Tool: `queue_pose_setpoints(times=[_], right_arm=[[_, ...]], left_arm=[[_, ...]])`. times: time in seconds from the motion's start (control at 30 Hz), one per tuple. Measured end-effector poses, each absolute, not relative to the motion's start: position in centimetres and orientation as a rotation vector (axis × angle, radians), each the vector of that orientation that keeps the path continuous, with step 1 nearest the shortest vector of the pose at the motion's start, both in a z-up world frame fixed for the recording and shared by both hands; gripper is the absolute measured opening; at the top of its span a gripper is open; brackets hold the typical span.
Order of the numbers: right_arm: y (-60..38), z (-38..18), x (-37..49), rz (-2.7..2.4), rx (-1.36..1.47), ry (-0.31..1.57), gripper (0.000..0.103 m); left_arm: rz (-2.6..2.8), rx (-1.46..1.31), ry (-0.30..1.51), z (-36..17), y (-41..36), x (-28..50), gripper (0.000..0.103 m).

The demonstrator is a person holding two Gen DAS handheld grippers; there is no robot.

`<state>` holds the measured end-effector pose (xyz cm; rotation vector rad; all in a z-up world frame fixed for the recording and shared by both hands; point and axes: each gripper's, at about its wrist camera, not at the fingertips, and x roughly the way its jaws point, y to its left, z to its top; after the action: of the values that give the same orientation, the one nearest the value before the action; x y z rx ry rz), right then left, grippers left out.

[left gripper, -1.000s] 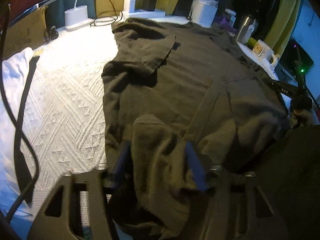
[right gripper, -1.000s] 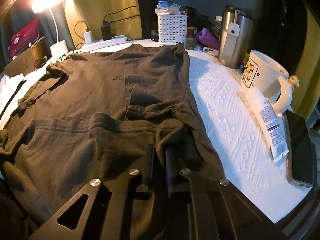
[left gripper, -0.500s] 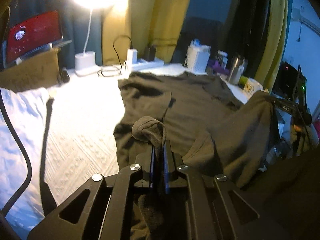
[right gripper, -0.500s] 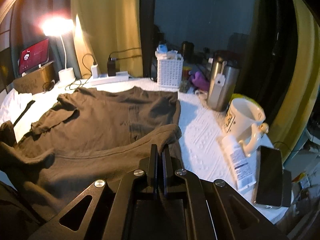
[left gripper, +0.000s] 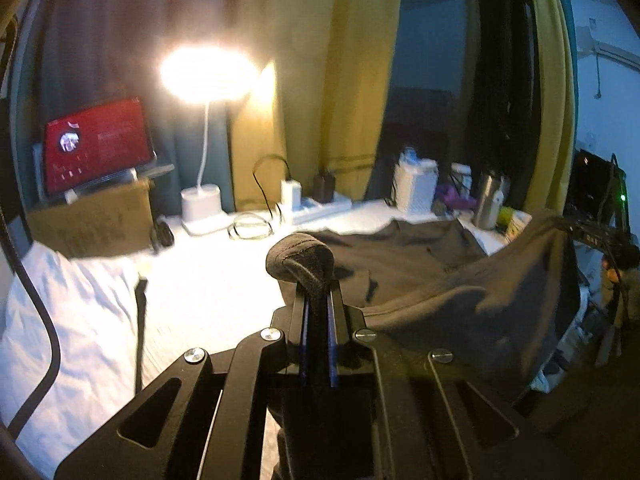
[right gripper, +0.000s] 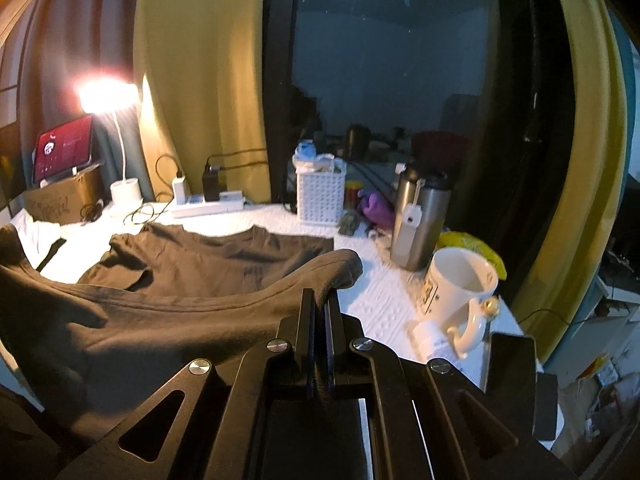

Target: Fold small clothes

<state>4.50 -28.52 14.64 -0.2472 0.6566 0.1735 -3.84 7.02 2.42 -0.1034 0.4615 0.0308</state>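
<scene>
A dark brown T-shirt (right gripper: pixel 224 264) lies on the white textured bed cover (right gripper: pixel 384 300), its far half flat and its near hem lifted. My left gripper (left gripper: pixel 318 300) is shut on the left hem corner, which bulges above the fingertips (left gripper: pixel 300 258). My right gripper (right gripper: pixel 319 300) is shut on the right hem corner (right gripper: pixel 340 268). The lifted hem hangs stretched between the two grippers, above the flat part of the shirt (left gripper: pixel 400 252).
Right of the shirt stand a white mug (right gripper: pixel 460 292), a tube, a phone (right gripper: pixel 512 364) and a steel flask (right gripper: pixel 416 220). At the back are a white basket (right gripper: pixel 320 196), a power strip (right gripper: pixel 208 208), a lit lamp (left gripper: pixel 204 76) and a tablet (left gripper: pixel 96 144). White cloth (left gripper: pixel 60 312) lies left.
Both grippers have risen and tilted up, lifting the shirt's near hem off the bed. A second ago the left gripper was open around the cloth; it has closed on it.
</scene>
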Motion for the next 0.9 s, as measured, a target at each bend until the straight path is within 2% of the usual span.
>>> queue_pose_setpoints(times=[0.6,0.9], right_arm=[[-27.6,15.2,9.6,0.151,-0.278,0.574,0.003],[-26.5,14.4,14.0,0.157,-0.297,0.57,0.003]], left_arm=[[0.044,-0.026,0.302,4.3,8.6,2.0,0.006],[0.053,0.013,0.313,4.1,9.7,6.3,0.006]])
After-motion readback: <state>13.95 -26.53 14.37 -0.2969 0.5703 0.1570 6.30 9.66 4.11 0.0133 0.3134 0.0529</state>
